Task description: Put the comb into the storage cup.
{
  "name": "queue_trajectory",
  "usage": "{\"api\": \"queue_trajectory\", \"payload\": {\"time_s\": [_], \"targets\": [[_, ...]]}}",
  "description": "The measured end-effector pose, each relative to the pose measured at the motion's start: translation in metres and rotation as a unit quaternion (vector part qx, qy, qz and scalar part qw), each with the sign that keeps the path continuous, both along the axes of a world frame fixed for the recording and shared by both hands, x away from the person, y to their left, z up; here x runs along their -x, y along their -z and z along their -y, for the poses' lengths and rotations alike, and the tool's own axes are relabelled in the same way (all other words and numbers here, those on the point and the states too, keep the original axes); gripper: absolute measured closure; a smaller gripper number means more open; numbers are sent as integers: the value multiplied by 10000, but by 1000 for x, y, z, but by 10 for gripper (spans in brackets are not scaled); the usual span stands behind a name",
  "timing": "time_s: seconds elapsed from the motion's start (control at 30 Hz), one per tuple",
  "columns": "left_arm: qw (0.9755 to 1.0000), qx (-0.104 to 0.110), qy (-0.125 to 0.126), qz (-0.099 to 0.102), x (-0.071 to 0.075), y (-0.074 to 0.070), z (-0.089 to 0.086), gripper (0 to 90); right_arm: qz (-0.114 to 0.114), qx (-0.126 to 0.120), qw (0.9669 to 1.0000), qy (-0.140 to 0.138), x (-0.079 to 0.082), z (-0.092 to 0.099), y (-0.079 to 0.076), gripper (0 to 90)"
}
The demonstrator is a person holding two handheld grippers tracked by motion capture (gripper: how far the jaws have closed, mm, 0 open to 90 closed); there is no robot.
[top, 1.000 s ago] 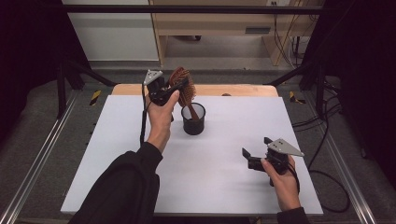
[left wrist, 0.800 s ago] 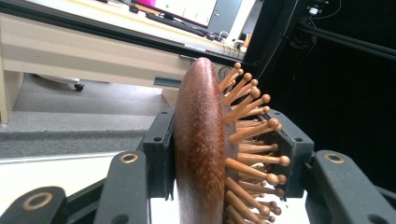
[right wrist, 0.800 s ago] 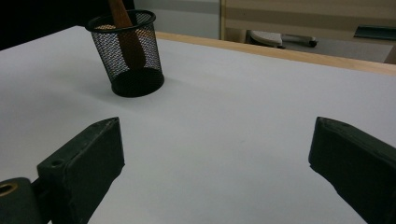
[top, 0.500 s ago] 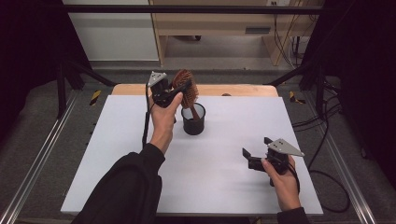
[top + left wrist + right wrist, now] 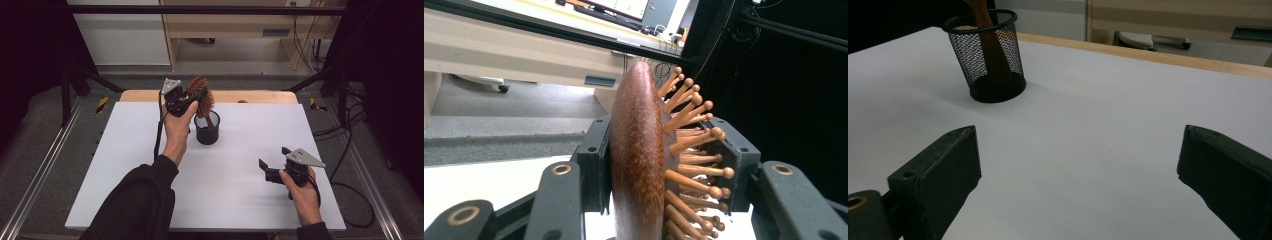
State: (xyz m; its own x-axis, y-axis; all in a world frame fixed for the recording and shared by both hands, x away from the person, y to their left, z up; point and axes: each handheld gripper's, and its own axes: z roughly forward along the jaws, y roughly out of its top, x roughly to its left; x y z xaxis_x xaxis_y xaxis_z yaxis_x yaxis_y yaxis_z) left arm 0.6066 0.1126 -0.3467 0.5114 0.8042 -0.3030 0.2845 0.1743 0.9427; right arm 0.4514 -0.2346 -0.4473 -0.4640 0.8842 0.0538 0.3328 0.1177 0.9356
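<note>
Left hand-held gripper clamped on head of wooden hairbrush, pads pressing smooth back on one side, bristles on other. Brush upright, handle down inside black mesh cup at far centre of white surface. Right hand-held gripper near right, low over surface, jaws wide apart, nothing between them, well apart from cup.
</note>
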Motion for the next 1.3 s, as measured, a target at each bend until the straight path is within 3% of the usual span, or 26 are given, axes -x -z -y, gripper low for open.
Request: {"api": "queue_trajectory", "payload": {"time_s": [1.3], "targets": [[9999, 9, 33, -143, -4, 8, 2, 499, -81, 91, 9999, -23, 0, -1, 2, 42]]}}
